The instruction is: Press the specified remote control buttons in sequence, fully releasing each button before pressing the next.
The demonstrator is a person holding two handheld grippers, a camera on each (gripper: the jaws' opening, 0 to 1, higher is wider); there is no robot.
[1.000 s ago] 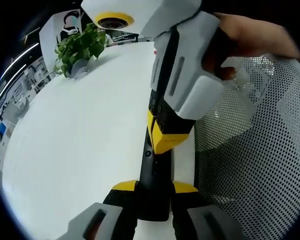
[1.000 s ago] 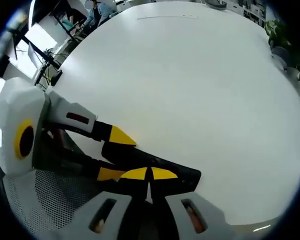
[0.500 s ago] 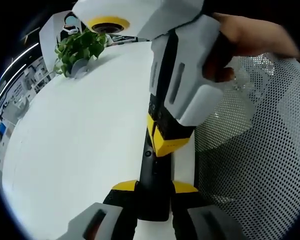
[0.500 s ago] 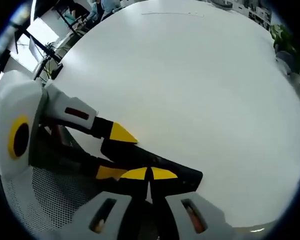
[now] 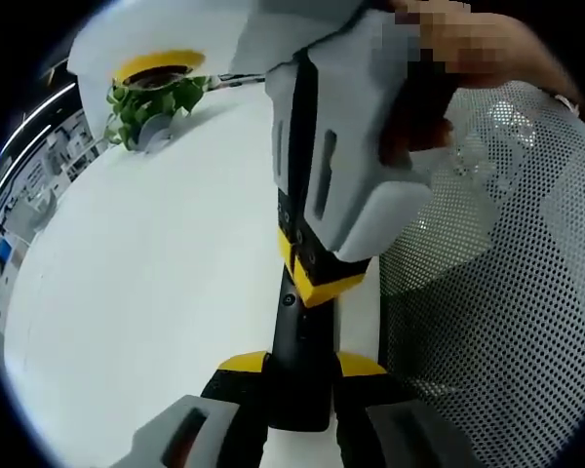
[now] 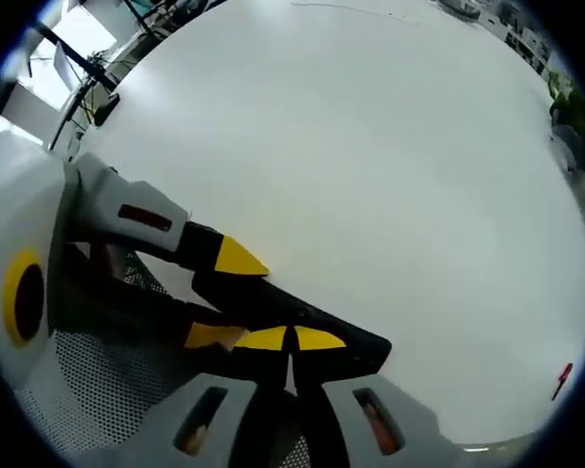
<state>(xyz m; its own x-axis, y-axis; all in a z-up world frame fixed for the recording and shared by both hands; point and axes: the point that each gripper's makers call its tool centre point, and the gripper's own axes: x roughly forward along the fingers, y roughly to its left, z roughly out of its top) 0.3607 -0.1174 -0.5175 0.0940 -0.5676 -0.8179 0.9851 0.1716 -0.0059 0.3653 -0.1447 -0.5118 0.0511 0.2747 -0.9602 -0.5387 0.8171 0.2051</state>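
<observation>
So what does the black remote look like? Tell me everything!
The remote is long, slim and black, with what look like small buttons along its top, too blurred to read. It lies lengthwise over the white table. The left gripper clamps its near end between yellow-tipped jaws. The right gripper, jaws together, has its yellow tips on the remote's top.

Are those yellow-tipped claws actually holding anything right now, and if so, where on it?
Yes. The left gripper is clamped on one end of a slim black remote control. The right gripper, jaws shut, presses its tips on the remote's top face rather than holding it.
</observation>
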